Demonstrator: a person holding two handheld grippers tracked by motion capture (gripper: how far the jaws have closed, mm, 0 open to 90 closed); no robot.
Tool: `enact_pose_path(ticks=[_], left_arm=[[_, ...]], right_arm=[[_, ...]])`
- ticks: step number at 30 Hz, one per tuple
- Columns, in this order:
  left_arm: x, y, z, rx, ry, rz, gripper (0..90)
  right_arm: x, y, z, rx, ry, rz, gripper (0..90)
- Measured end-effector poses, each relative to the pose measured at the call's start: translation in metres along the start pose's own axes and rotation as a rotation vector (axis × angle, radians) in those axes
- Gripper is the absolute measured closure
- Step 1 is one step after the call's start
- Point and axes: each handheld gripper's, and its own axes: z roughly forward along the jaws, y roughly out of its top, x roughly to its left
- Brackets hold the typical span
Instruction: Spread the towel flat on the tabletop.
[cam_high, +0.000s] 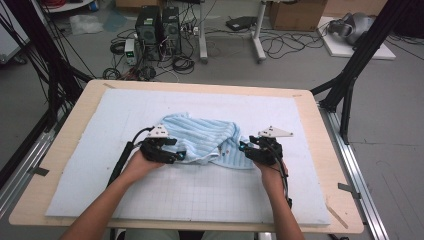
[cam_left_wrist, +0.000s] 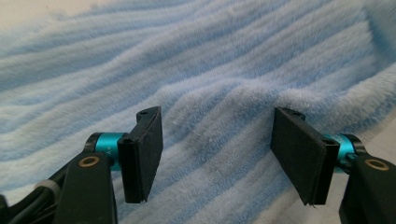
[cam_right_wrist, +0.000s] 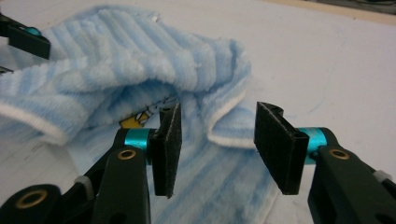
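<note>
The light-blue striped towel (cam_high: 202, 140) lies crumpled near the middle of the white mat (cam_high: 300, 115). Judged soft, light and limp, it will sag and fold wherever unsupported; the white-hemmed edge (cam_right_wrist: 224, 126) offers the firmest purchase, a corner for each tool. The left gripper (cam_left_wrist: 217, 151) stands with jaws well apart, plush pile between the pads, nothing pinched. The right gripper (cam_right_wrist: 217, 149) is likewise parted over the hem, pads (cam_right_wrist: 275, 147) clear of the cloth.
</note>
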Motion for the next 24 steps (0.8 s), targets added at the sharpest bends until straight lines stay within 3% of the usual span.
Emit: enact_pose_path(ticks=[2, 4, 5, 7, 9, 10, 13, 14, 16, 20, 24], left_arm=[[-0.003, -0.001, 0.005, 0.036, 0.010, 0.037, 34.2], [-0.006, -0.001, 0.006, 0.040, 0.032, 0.082, 36.5], [-0.007, 0.000, 0.006, 0.041, 0.034, 0.087, 42.6], [-0.007, 0.002, 0.004, 0.040, 0.029, 0.129, 70.3], [-0.005, 0.004, 0.004, 0.036, 0.030, 0.113, 80.6], [-0.002, 0.006, 0.003, 0.021, 0.047, 0.104, 81.2], [0.012, 0.011, -0.003, -0.050, 0.067, 0.022, 81.6], [0.020, 0.013, -0.008, -0.086, 0.062, -0.016, 82.3], [0.023, 0.014, -0.010, -0.098, 0.057, -0.031, 82.5], [0.028, 0.016, -0.019, -0.154, 0.046, -0.066, 84.3], [0.031, 0.016, -0.024, -0.156, 0.061, -0.065, 84.8]], right_arm=[[0.000, -0.004, -0.001, 0.000, 0.014, -0.010, 51.1], [0.000, -0.004, -0.002, -0.002, 0.022, 0.000, 51.0], [-0.001, -0.004, -0.002, -0.012, 0.028, -0.006, 51.1], [0.001, -0.003, -0.002, -0.013, 0.040, -0.008, 51.2], [0.005, -0.004, 0.001, 0.009, 0.057, -0.030, 52.7], [0.007, -0.005, 0.003, 0.015, 0.069, -0.038, 53.0], [0.011, -0.005, 0.006, 0.031, 0.087, -0.053, 54.1], [0.017, -0.005, 0.009, 0.033, 0.126, -0.078, 54.7], [0.022, -0.004, 0.011, 0.037, 0.146, -0.087, 55.0], [0.049, -0.003, 0.026, 0.067, 0.231, -0.163, 55.3], [0.071, -0.002, 0.045, 0.102, 0.278, -0.210, 56.5]])
